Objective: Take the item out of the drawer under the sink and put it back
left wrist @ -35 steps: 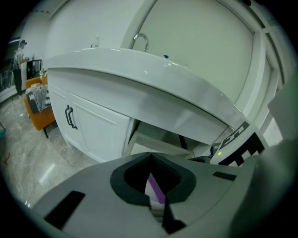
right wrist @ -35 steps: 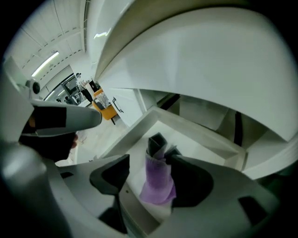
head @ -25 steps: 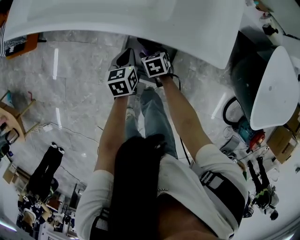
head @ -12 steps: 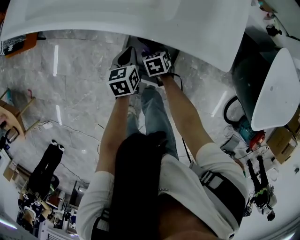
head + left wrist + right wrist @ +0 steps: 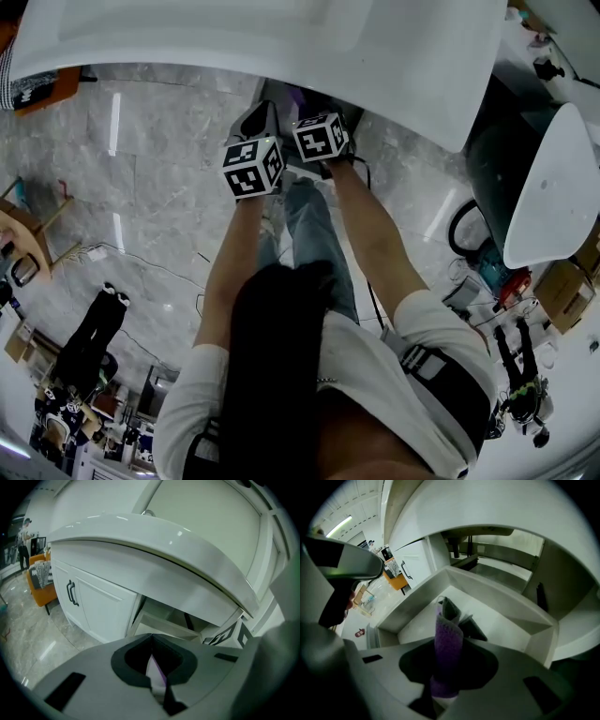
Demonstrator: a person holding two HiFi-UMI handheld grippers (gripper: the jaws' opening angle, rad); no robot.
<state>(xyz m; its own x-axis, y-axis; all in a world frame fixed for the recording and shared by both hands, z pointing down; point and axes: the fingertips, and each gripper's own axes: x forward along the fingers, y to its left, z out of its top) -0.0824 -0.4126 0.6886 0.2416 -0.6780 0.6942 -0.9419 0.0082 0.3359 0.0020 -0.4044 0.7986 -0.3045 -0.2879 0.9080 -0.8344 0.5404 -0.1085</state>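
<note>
two grippers meet at the open drawer (image 5: 501, 601) under the sink counter (image 5: 281, 37), with the item out of the drawer and held above it.

the right gripper (image 5: 447, 670) has its jaws clamped on a purple cloth (image 5: 448, 637). the cloth stands up out of the jaws as a narrow roll, and its long axis runs straight ahead along the jaws towards the drawer's bare floor. the drawer lies just ahead of and below that gripper, and the cloth's free end hangs over its near-left part.

the left gripper (image 5: 152, 670) is just beside the right one. its jaws are drawn together on a thin pale-lilac sliver, seemingly an edge of the same cloth, though that view is too cramped to be sure. from that side the drawer sits ahead and slightly right.

in the head view the right gripper reaches further under the counter edge, so it looks the nearer of the two for the return. that would likely mean a short forward-and-down move, then letting go.
</note>
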